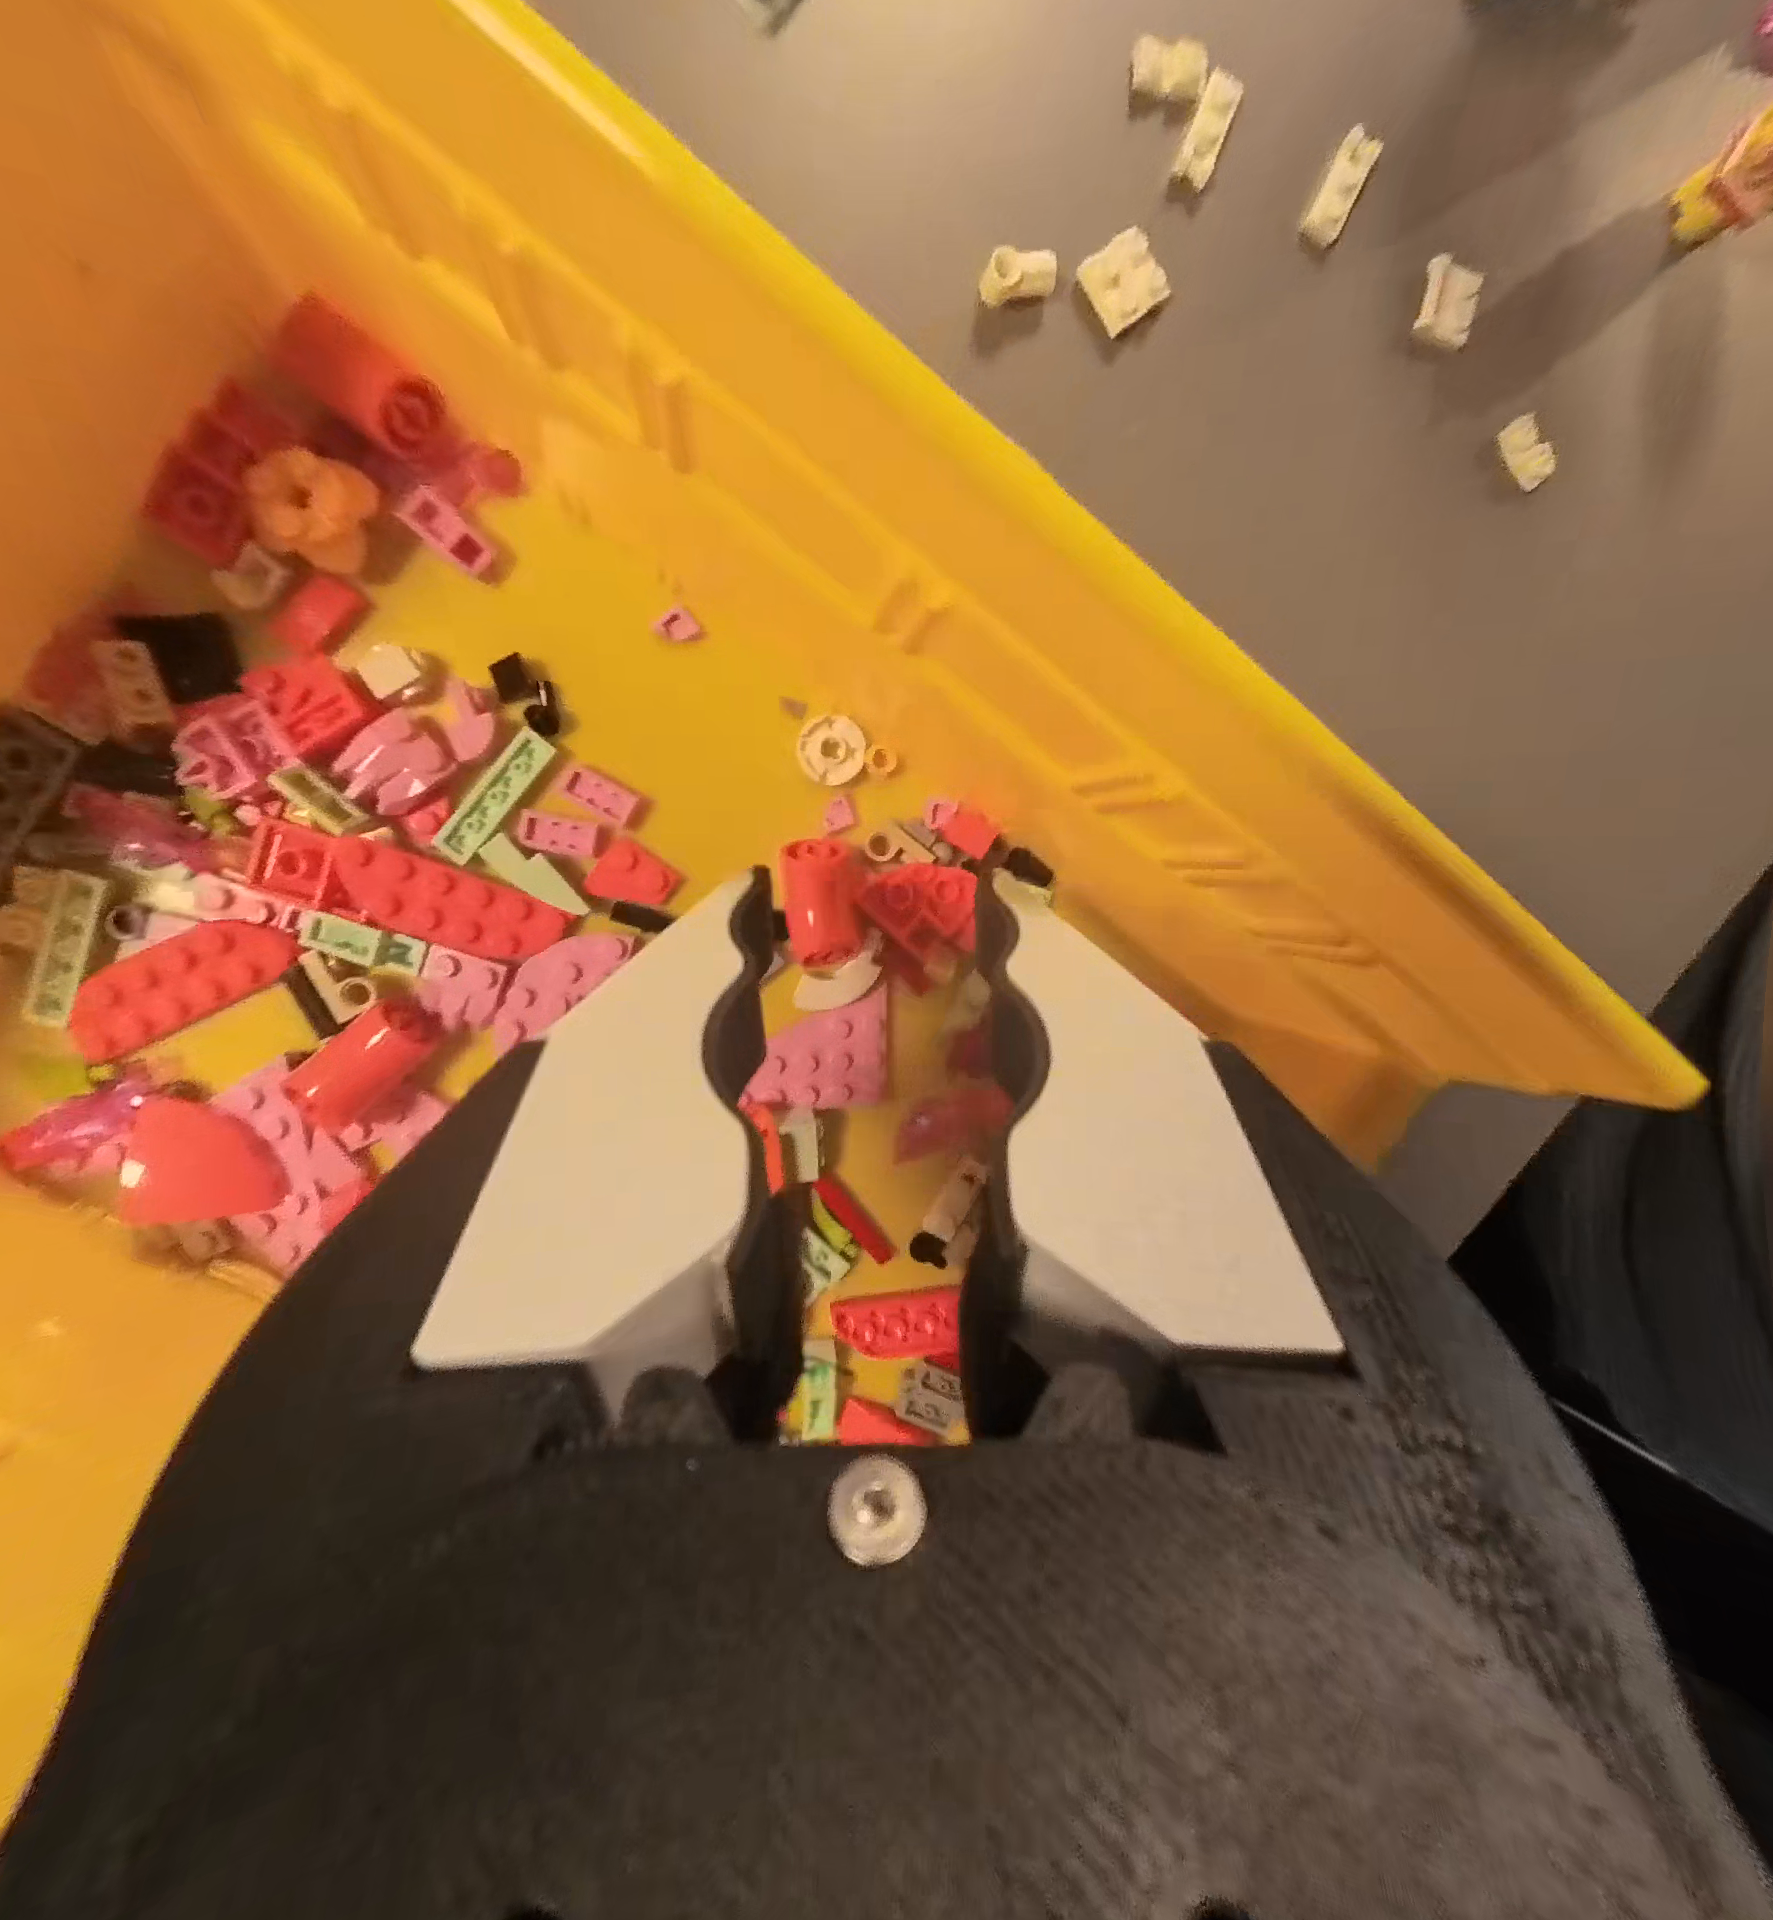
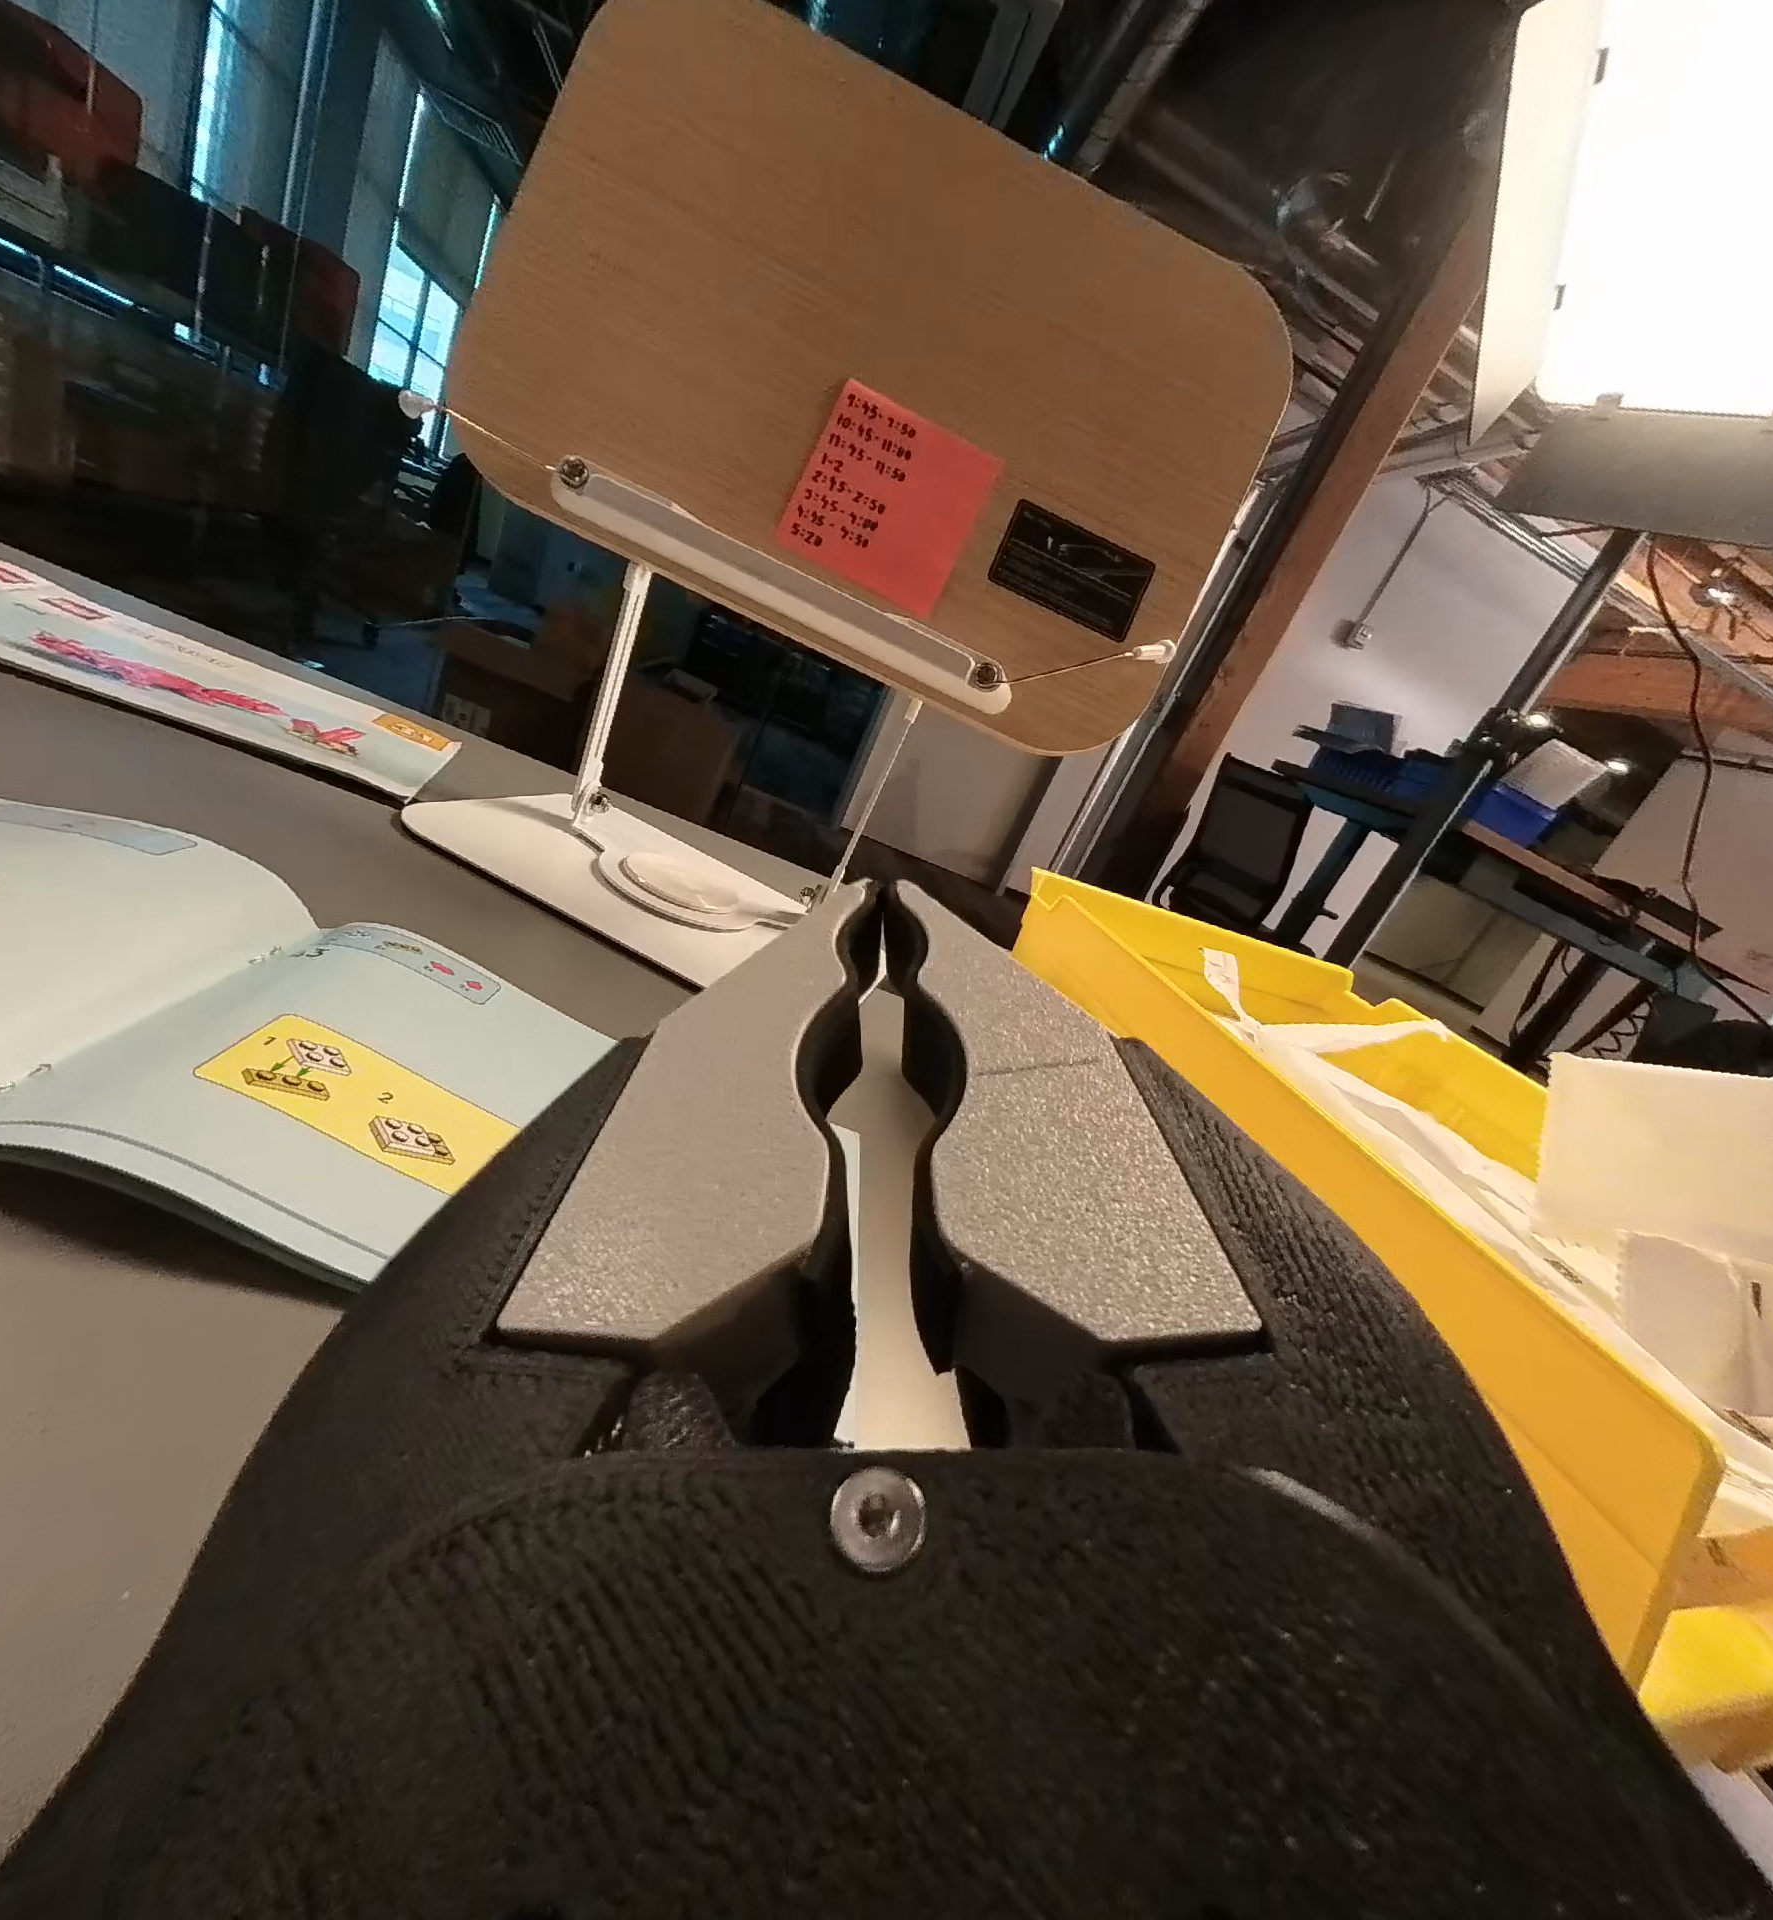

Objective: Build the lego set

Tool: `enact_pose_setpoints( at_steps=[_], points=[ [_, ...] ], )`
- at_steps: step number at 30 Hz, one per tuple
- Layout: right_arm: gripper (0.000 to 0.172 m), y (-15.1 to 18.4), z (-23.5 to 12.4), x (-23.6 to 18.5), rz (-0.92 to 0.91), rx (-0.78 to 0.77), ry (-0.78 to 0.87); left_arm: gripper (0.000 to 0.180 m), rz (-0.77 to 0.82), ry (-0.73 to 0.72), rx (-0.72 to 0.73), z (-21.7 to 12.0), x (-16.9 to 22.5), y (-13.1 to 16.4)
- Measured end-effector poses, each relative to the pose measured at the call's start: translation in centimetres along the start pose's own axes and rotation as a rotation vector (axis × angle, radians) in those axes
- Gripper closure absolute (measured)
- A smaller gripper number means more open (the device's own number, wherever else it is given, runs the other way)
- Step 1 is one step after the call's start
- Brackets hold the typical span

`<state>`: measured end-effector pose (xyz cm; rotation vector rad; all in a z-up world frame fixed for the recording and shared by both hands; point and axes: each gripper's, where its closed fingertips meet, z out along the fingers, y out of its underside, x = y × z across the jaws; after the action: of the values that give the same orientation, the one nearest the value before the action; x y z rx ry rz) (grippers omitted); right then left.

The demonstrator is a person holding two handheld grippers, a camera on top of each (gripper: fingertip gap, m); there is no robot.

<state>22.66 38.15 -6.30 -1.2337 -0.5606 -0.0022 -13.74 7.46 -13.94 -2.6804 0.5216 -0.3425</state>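
Observation:
My left gripper (image 1: 874,883) is open inside a yellow bin (image 1: 965,520), low over loose bricks on its floor. A red round brick (image 1: 817,899) and a red wedge brick (image 1: 918,909) lie between its fingertips. The round one is close to the left finger, the wedge close to the right finger. A pink plate (image 1: 830,1055) lies further back between the fingers. My right gripper (image 2: 882,891) is shut with nothing between its tips. It hangs above the dark table, pointing at the white base (image 2: 549,831) of a wooden book stand (image 2: 861,312).
A heap of red, pink, green and black bricks (image 1: 290,883) fills the bin's left part. Several cream bricks (image 1: 1121,281) lie on the grey table outside it. An open instruction booklet (image 2: 186,1039) lies left of the right gripper. A yellow bin (image 2: 1277,1091) with white paper bags (image 2: 1484,1143) stands to its right. The grippers' ends are close to 50 cm from one another.

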Motion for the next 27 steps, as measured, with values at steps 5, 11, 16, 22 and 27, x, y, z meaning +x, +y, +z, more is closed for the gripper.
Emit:
enact_pose_setpoints(
  at_steps=[5,11,16,22,27],
  points=[
    [0.172,0.0,0.0,-0.2,-0.014,-0.001,-0.002,0.136,-0.008,-0.022,-0.195,1.0,0.0,2.9],
    [0.172,-0.1,0.0,-0.2,-0.004,0.005,-0.008,0.147,-0.001,0.02,-0.317,-1.0,1.7,6.3],
    [0.172,-0.1,0.0,-0.3,-0.004,0.006,-0.015,0.154,0.066,0.086,-0.456,-1.4,3.1,9.5],
    [0.172,-0.2,0.0,-0.5,-0.007,0.008,-0.024,0.153,0.135,-0.042,-0.472,-0.9,1.1,9.5],
    [0.172,-0.2,0.0,-0.5,-0.001,0.008,-0.023,0.151,0.023,-0.067,-0.588,-2.4,-0.4,10.9]
  ],
)
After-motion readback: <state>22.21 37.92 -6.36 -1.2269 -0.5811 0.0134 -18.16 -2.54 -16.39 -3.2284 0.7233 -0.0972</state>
